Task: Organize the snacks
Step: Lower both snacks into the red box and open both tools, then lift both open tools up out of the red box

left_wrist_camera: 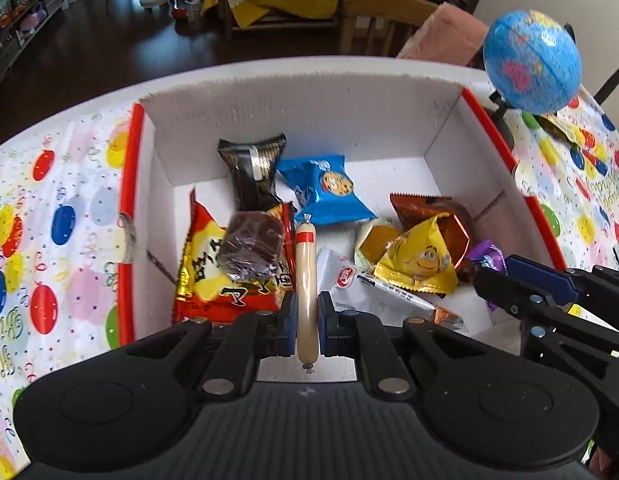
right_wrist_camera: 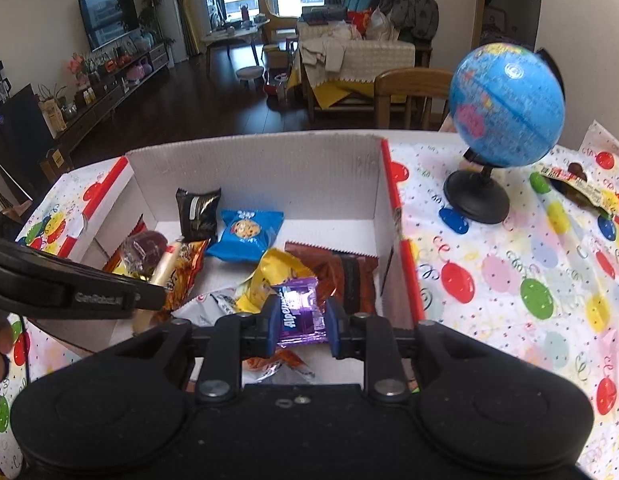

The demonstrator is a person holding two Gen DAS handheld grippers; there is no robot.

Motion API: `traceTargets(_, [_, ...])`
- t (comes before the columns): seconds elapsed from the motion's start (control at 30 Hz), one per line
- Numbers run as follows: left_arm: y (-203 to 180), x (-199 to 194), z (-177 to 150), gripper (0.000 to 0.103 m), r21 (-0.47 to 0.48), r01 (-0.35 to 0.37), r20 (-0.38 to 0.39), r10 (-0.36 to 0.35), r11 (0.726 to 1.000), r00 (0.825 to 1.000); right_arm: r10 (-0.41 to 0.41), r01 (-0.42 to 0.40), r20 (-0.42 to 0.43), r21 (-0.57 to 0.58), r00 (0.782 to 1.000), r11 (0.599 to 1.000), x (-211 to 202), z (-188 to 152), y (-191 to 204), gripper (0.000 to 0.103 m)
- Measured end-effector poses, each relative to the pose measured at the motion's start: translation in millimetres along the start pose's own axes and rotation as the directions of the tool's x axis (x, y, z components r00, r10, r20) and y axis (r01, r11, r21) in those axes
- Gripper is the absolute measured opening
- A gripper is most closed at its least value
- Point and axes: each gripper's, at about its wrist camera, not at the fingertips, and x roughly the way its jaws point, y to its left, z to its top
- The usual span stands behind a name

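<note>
While poised over the box (left_wrist_camera: 269,120) | left gripper (left_wrist_camera: 308,320) clamped on sausage stick (left_wrist_camera: 306,280) at mid-length: light, slick, bendy | right gripper (right_wrist_camera: 300,326) clamped on purple candy (right_wrist_camera: 299,308): light, crinkly, best gripped flat across wrapper

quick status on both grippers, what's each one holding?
Left gripper: shut on the sausage stick, over the box.
Right gripper: shut on the purple candy packet.

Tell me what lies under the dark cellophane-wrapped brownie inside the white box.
The brownie rests on a red-and-yellow snack packet. The packet hides the box floor beneath it.
</note>
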Motion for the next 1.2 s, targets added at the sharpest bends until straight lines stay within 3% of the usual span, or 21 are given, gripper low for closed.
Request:
traceTargets(0.53, [-4.4, 14.1, -2.9, 0.015, 0.032, 0.020, -0.046, -0.019, 0.999, 0.999, -0.022, 0.023, -0.006, 0.044, 1.000, 0.999, -4.1, -8.3, -2.8, 0.031])
traceTargets(0.63, [-4.6, 7.7, -5.8, 0.028, 0.026, 0.022, -0.036, -0.021, 0.999, 0.999, -0.025, 0.024, 0.016, 0.044, 1.000, 0.999, -12.0, -8.8, -3.1, 0.036])
traceTargets(0.67, [-4.7, 4.1, -7.1, 0.036, 0.023, 0.024, -0.029, -0.023, 0.999, 0.999, -0.023, 0.021, 0.025, 0.045, 0.999, 0.999, -14.9, -9.2, -3.3, 0.038])
traceTargets(0.7, [-5.1, 0.4, -8.2, 0.050, 0.020, 0.022, -0.020, -0.022, 1.000, 1.000, -0.018, 0.017, 0.033, 0.047, 0.999, 0.999, -17.9, -9.7, -3.5, 0.039])
traceTargets(0.77, [-5.9, -8.8, -10.8, 0.062, 0.013, 0.006, 0.010, -0.006, 1.000, 1.000, -0.013, 0.010, 0.047, 0.049, 0.999, 0.999, -24.0, -11.4, -4.1, 0.043])
traceTargets(0.9, [-8.5, -28.0, -15.9, 0.062, -0.008, -0.009, 0.035, 0.009, 1.000, 0.999, 0.010, -0.015, 0.080, 0.058, 0.997, 0.998, -38.7, -14.3, -7.0, 0.051])
traceTargets(1.03, [-14.9, -49.0, -25.2, 0.066, -0.016, -0.029, 0.064, 0.030, 0.999, 0.998, 0.026, -0.033, 0.128, 0.051, 0.991, 0.998, -58.5, -19.6, -9.1, 0.066])
traceTargets(1.2, [-26.6, -73.6, -40.6, 0.067, -0.023, -0.050, 0.093, 0.052, 0.998, 0.994, 0.053, -0.059, 0.165, 0.032, 0.985, 0.998, -82.6, -25.9, -13.5, 0.073])
